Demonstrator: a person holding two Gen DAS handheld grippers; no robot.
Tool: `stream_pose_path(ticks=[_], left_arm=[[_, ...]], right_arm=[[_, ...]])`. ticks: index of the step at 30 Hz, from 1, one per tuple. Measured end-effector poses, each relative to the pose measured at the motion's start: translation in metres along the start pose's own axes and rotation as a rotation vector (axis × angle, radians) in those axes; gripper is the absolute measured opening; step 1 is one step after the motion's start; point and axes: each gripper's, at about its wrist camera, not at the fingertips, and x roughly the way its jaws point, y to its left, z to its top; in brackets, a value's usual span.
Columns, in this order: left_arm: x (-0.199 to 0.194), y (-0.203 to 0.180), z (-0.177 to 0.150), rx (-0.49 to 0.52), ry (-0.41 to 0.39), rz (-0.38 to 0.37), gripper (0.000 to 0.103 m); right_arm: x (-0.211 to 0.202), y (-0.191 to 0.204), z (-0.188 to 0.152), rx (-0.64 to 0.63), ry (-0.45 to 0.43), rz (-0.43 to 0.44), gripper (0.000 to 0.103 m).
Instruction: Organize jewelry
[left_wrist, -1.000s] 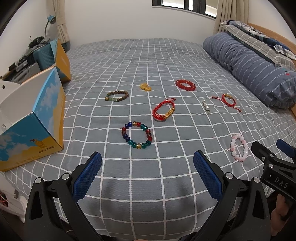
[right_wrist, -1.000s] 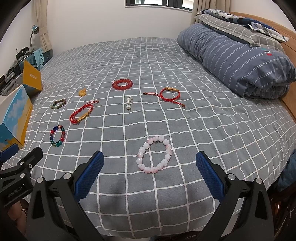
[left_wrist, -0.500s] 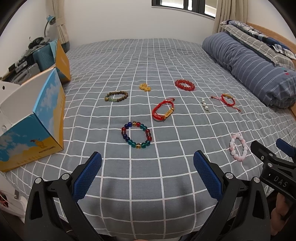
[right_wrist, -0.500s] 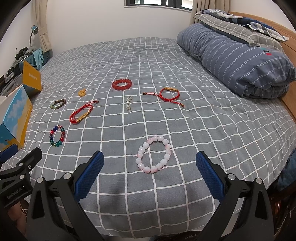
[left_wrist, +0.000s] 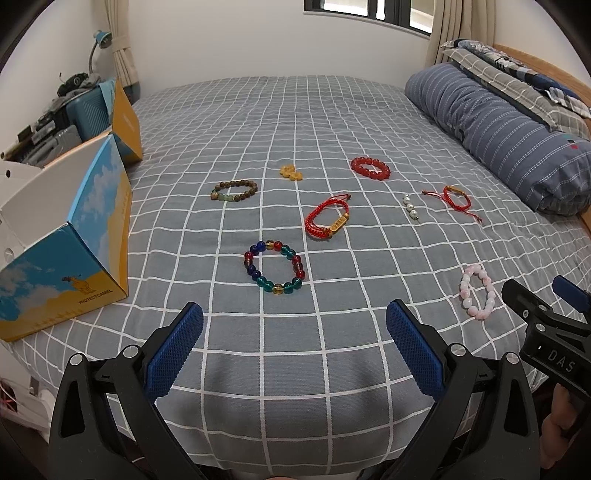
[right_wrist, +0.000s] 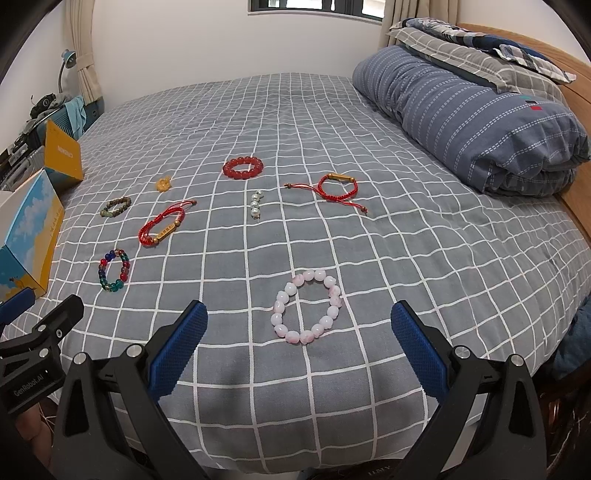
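We held both the left gripper (left_wrist: 294, 345) and right gripper (right_wrist: 299, 345) wide open and empty, multicoloured bead bracelet (left_wrist: 275, 266) and pink bead bracelet (right_wrist: 307, 306) just ahead of our fingers, everything unsorted on the bedspread (left_wrist: 332, 369), box (left_wrist: 74, 240) waiting leftward.

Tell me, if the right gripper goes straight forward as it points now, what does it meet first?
Probably the pink bracelet. It lies on the bed just ahead of the open right gripper, roughly centred between its fingers. Depth is unclear, so it might pass above.
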Motion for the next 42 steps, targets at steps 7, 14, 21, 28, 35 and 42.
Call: stream_pose_path(ticks=[7, 14, 21, 28, 35, 42], left_arm=[[0.000, 0.001, 0.001, 0.001, 0.001, 0.009, 0.097], [0.001, 0.002, 0.001, 0.001, 0.002, 0.008, 0.097], [0.002, 0.003, 0.001, 0.003, 0.004, 0.010, 0.097], [0.003, -0.001, 0.002, 0.004, 0.004, 0.011, 0.097], [0.003, -0.001, 0.004, 0.006, 0.002, 0.011, 0.097], [-0.006, 0.003, 0.021, 0.012, -0.020, 0.045, 0.097]], right_arm=[[0.000, 0.000, 0.000, 0.000, 0.003, -0.002, 0.096], [0.001, 0.001, 0.000, -0.002, 0.004, -0.001, 0.096], [0.002, 0.003, 0.001, -0.003, 0.007, -0.002, 0.096], [0.002, 0.003, 0.001, -0.002, 0.006, -0.002, 0.096], [0.002, 0.003, 0.002, -0.003, 0.003, -0.002, 0.096], [-0.006, 0.012, 0.021, -0.016, -0.021, -0.004, 0.096]])
